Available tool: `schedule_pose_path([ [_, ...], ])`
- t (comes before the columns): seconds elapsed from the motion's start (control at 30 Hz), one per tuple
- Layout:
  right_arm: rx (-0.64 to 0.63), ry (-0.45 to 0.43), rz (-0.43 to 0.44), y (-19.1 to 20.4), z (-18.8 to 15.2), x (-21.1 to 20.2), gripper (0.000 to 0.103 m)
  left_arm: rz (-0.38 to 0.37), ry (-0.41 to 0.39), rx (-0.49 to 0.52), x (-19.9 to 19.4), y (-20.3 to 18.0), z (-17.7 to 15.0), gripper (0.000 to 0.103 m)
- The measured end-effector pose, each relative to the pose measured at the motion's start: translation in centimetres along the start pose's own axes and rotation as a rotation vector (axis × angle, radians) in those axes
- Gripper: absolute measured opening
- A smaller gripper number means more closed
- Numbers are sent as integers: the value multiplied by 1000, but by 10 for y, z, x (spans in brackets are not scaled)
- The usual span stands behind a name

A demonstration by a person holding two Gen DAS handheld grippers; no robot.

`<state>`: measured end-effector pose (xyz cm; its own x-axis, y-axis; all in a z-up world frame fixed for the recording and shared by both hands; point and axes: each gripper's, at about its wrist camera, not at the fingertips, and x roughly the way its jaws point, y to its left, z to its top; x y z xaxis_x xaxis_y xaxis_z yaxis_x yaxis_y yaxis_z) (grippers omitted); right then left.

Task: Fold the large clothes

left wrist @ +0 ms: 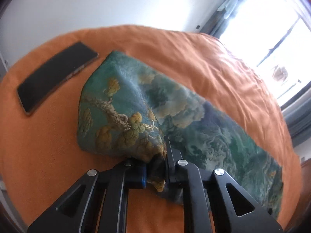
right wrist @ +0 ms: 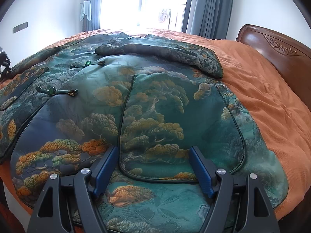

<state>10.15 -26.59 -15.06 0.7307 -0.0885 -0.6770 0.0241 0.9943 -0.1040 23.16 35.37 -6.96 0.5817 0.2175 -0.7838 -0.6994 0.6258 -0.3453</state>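
Note:
A large green brocade jacket with gold pine-tree patterns (right wrist: 136, 101) lies spread on an orange bedspread (right wrist: 262, 101). It has knotted frog fastenings with green beads (right wrist: 52, 90). One sleeve (right wrist: 161, 50) lies folded across the far part. My right gripper (right wrist: 153, 151) is open, low over the near hem by a patch pocket. In the left wrist view my left gripper (left wrist: 155, 167) is shut on a bunched end of the jacket (left wrist: 120, 112), likely a sleeve, which is lifted off the bedspread (left wrist: 48, 155).
A black phone (left wrist: 56, 77) lies flat on the bedspread, left of the held cloth. A carved wooden headboard (right wrist: 276, 54) stands at the right. A bright window with grey curtains (right wrist: 206, 7) is behind the bed.

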Motion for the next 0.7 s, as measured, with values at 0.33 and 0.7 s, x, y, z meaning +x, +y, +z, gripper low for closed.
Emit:
schedule_pose_path([
  [0.33, 0, 1, 7, -1, 0, 1, 77, -205, -303, 698, -148, -224, -62, 10],
  [0.7, -3, -1, 16, -2, 0, 1, 77, -338, -238, 1214, -117, -343, -265, 24],
])
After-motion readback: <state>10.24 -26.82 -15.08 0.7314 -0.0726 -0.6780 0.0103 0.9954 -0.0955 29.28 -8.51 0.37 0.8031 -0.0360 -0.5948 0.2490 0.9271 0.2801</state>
